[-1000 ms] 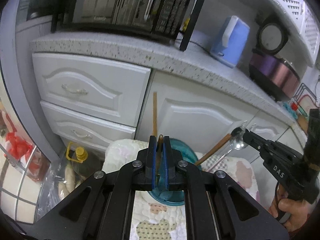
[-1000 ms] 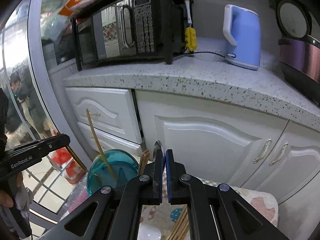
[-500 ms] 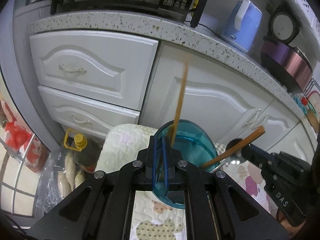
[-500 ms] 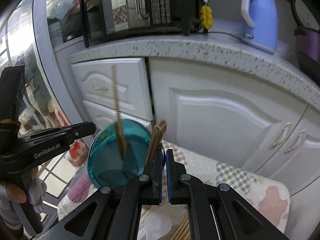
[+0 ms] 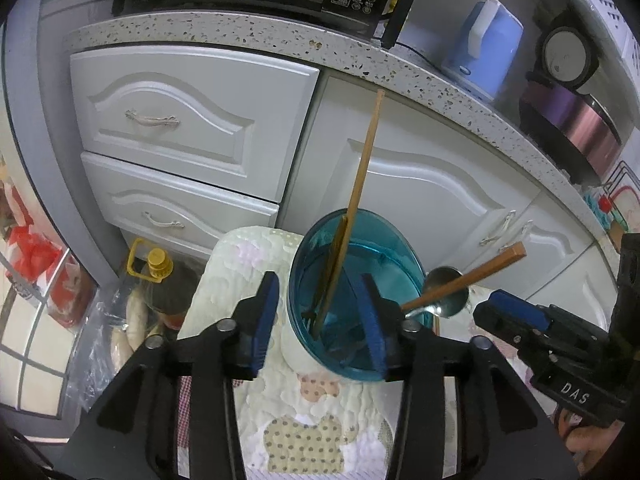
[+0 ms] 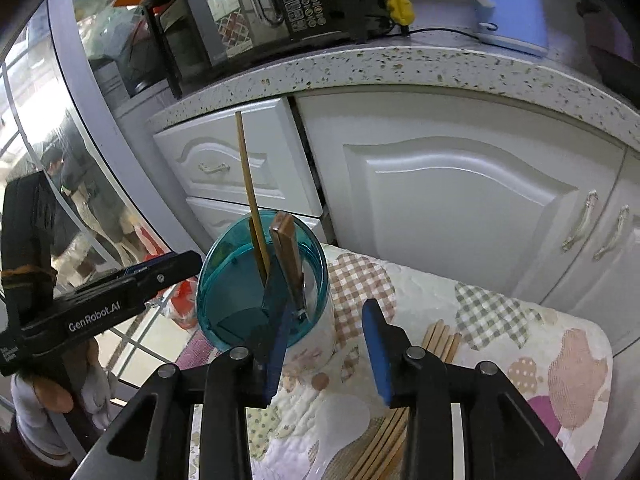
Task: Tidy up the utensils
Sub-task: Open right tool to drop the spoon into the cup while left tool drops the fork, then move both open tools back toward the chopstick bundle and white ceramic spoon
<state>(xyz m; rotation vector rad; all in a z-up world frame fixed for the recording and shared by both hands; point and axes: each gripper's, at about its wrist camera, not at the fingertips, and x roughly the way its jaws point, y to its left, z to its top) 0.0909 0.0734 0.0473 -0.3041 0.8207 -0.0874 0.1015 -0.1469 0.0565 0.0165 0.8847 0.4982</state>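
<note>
A teal plastic holder stands on a quilted cloth. A long wooden chopstick leans inside it. A wooden-handled metal spoon lies across its right rim in the left wrist view. In the right wrist view the holder contains the chopstick and the spoon's wooden handle. My left gripper is open and empty just before the holder. My right gripper is open and empty beside the holder; it also shows in the left wrist view.
Several wooden chopsticks lie on the quilted cloth under my right gripper. White cabinet doors and a speckled counter stand behind. A yellow-capped oil bottle and bags sit on the floor at left.
Both grippers have opened. The chopstick left my left gripper and now leans in the holder. The spoon left my right gripper and rests in the holder. Both grippers moved closer to the holder.
</note>
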